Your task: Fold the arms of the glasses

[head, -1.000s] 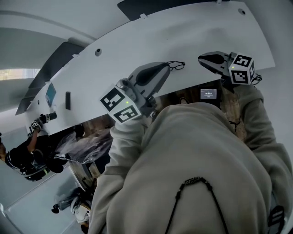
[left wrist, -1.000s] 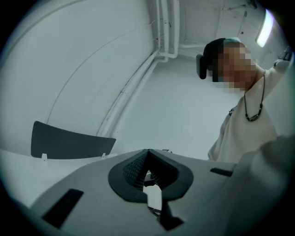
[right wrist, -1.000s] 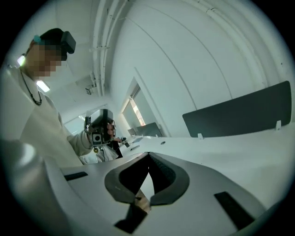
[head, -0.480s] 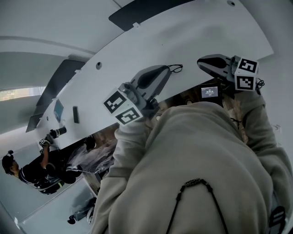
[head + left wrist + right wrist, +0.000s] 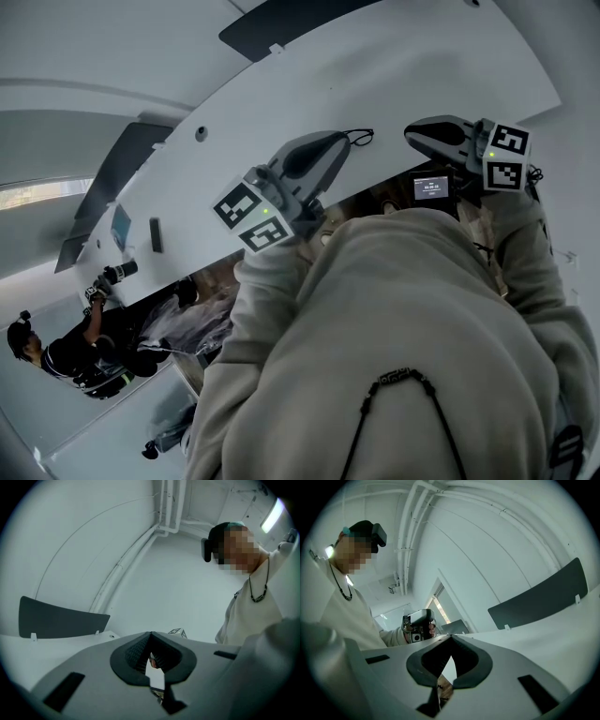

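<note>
A thin black pair of glasses (image 5: 362,138) lies on the white table (image 5: 281,84), just past the tip of my left gripper (image 5: 343,142); whether the two touch I cannot tell. The left gripper is held level and its jaws are closed with nothing between them, as the left gripper view (image 5: 151,635) shows. My right gripper (image 5: 412,131) hovers to the right of the glasses, apart from them. Its jaws are closed too and hold nothing (image 5: 451,638). Neither gripper view shows the glasses.
A dark panel (image 5: 281,19) stands along the table's far edge. A small lit screen (image 5: 430,187) sits below the right gripper. Another person (image 5: 56,347) works at the lower left, and a person's hand holds another gripper (image 5: 417,623) in the right gripper view.
The right gripper has shifted a little and its marker cube has turned slightly. The left gripper stays almost where it was, by the glasses. Both stay shut.
</note>
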The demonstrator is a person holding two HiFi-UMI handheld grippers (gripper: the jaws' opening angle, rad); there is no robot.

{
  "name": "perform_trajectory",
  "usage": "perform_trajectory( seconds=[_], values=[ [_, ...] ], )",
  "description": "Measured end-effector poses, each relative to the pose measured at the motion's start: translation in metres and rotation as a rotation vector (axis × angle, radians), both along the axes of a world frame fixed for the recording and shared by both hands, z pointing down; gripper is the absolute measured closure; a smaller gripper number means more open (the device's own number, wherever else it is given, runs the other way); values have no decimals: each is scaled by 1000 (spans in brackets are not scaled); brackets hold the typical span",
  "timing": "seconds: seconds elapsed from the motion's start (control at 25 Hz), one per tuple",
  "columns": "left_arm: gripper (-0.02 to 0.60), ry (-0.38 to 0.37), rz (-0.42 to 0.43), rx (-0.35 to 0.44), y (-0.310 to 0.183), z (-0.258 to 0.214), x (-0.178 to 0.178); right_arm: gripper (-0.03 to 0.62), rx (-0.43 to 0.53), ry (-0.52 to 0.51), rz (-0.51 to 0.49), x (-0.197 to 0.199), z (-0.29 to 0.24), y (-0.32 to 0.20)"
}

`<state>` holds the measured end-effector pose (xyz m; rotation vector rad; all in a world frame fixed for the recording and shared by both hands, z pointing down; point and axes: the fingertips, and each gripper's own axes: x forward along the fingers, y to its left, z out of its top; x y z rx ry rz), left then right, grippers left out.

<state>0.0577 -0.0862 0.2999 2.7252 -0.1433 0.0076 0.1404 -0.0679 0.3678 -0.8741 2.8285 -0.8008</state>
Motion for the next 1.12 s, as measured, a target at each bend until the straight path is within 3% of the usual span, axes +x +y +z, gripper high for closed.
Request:
perform_trajectory(
  seconds=[1.12],
  values=[
    [577, -5, -26, -28, 1, 9, -10, 574, -1, 8, -45, -8, -3, 0]
  ],
)
